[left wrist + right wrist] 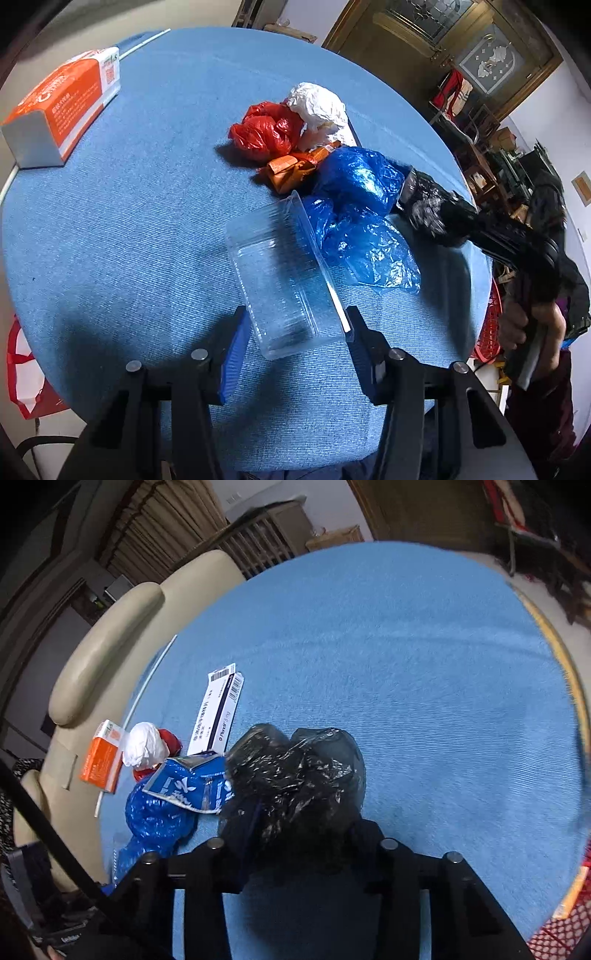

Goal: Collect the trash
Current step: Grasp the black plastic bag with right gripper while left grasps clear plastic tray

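Jaws on my right gripper [295,843] are clenched on a crumpled black plastic bag [295,775], which bulges above the fingers just over the blue-covered bench [424,664]. On my left gripper [293,354] the jaws straddle a clear plastic tray [280,280]; the pads sit at its flanks, yet I see no firm press, so I record them as released.

Remaining trash lies clustered mid-bench: a red bag [262,131], a white paper wad [317,109], an orange wrapper [291,170] and blue plastic bags [362,206], all touching or overlapping. An orange carton [62,110] stands well apart at the far left edge. A flat white box [218,709] lies beside the pile.

Handling assessment: I judge the tray light, thin-walled and slick; it will flex and may crack or squirt out under a hard squeeze. I would take it across the short width, low on the walls near the rim fold. The black bag is soft and weightless; a bunched grip suffices, though loose film may slip.
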`<state>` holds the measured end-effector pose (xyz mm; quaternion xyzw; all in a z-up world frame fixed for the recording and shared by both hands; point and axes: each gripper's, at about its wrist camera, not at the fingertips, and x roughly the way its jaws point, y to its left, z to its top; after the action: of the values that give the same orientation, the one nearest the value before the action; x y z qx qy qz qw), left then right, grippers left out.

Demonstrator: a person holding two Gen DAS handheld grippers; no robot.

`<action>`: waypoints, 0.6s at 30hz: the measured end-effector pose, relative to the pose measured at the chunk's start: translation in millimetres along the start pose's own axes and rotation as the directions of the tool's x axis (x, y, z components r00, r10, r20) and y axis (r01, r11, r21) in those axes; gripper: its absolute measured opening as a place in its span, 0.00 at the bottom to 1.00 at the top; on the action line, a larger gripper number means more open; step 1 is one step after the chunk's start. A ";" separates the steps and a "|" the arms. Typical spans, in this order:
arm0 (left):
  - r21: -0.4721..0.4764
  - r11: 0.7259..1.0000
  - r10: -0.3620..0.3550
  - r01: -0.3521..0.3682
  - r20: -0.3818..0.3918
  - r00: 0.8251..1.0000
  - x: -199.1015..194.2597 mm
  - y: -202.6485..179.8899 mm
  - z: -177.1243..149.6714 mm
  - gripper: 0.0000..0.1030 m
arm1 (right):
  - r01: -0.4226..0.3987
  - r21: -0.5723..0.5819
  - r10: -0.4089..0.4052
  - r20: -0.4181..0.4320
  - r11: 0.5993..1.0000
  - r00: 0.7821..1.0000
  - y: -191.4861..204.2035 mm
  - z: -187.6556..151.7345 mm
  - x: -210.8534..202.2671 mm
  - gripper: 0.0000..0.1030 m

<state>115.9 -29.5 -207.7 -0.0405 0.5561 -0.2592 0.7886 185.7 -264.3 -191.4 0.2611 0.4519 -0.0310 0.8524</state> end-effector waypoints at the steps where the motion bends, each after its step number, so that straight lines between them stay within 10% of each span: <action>1: 0.001 1.000 0.001 -0.001 0.005 1.000 -1.9 -0.2 -1.2 0.50 | -0.005 -0.004 0.005 0.007 1.000 1.000 0.6 -3.0 -4.5 0.32; 18: 0.117 0.989 0.056 -0.086 0.235 0.970 -90.4 -29.3 -15.7 0.50 | -0.198 0.096 0.179 0.176 0.975 0.968 -27.0 -62.3 -114.3 0.31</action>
<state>68.9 -10.2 -125.9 -0.0004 0.4440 -0.2591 0.8578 63.4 -279.1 -141.0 0.3472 0.3497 0.0032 0.8701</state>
